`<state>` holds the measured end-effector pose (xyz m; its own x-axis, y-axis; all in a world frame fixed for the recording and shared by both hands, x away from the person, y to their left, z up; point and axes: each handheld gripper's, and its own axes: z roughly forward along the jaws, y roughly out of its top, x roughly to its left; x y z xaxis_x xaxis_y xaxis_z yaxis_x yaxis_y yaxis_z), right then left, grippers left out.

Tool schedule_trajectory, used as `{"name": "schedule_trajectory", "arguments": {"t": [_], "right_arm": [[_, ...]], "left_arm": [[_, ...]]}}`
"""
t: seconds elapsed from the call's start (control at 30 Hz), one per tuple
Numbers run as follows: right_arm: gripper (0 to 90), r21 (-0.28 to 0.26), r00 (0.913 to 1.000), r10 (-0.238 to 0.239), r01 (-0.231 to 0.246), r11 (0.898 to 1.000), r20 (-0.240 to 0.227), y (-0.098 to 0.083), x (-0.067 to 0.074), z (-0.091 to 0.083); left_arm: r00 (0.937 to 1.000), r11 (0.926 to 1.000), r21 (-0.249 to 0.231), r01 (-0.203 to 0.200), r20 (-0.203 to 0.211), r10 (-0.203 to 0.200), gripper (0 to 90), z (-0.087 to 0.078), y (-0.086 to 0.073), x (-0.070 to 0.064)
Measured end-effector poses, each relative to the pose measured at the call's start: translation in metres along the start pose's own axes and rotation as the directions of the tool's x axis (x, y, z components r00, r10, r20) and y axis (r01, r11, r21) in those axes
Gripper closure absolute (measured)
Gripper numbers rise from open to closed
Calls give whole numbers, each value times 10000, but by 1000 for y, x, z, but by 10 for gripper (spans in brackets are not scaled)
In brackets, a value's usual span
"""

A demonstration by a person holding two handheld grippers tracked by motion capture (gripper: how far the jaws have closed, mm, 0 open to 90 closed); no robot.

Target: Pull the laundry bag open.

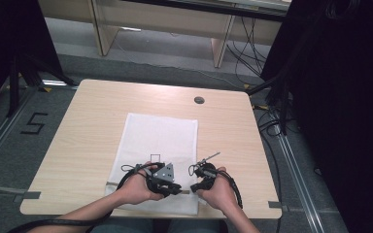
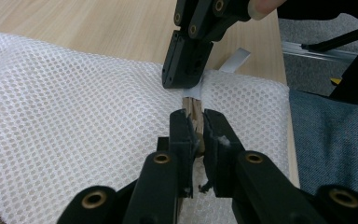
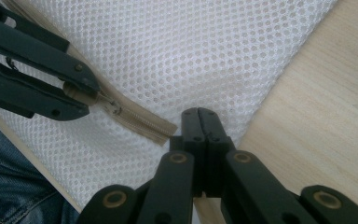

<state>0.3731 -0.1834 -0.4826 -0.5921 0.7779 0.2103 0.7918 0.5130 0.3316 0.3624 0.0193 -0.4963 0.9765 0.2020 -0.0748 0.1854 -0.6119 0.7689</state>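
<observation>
Mesh bag [image 1: 160, 145] lies mid-frame on table [image 1: 87, 136], zipper [image 3: 140, 122] along its near edge. My left gripper [image 2: 196, 130] pinches the zip pull; right gripper [image 3: 201, 122] is clamped at the zip end. Step: zipping. Next, I judge: left slides along zip w/ right anchoring.

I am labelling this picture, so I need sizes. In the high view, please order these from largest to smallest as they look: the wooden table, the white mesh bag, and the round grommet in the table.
1. wooden table
2. white mesh bag
3. round grommet, clearly the smallest
</observation>
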Motion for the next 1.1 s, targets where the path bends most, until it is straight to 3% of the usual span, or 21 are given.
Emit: {"name": "schedule_trajectory", "arguments": {"t": [0.5, 0.57, 0.7, 0.93, 1.0, 1.1], "right_arm": [[900, -44, 9999, -72, 72, 10000, 100, 0, 1, 0], [900, 7, 9998, 170, -170, 9999, 84, 0, 3, 0], [900, -22, 9999, -41, 41, 10000, 120, 0, 1, 0], [900, -24, 9999, -47, 47, 10000, 122, 0, 1, 0], [900, 40, 9998, 147, -148, 9999, 143, 0, 3, 0], [900, 17, 9999, -21, 21, 10000, 123, 0, 2, 0]], "left_arm": [[10000, 10000, 35, 46, 22, -47, 822, -6, -1, 1], [10000, 10000, 8, 65, 10, -65, 821, -6, -1, 0], [10000, 10000, 19, 65, 29, -65, 822, -6, -1, 0], [9998, 9998, -54, 181, 18, -181, 822, -11, 0, 1], [9997, 9996, -87, 250, 27, -250, 822, -13, -1, 2], [9999, 9999, -23, 141, 21, -140, 822, -13, -1, 1]]}}
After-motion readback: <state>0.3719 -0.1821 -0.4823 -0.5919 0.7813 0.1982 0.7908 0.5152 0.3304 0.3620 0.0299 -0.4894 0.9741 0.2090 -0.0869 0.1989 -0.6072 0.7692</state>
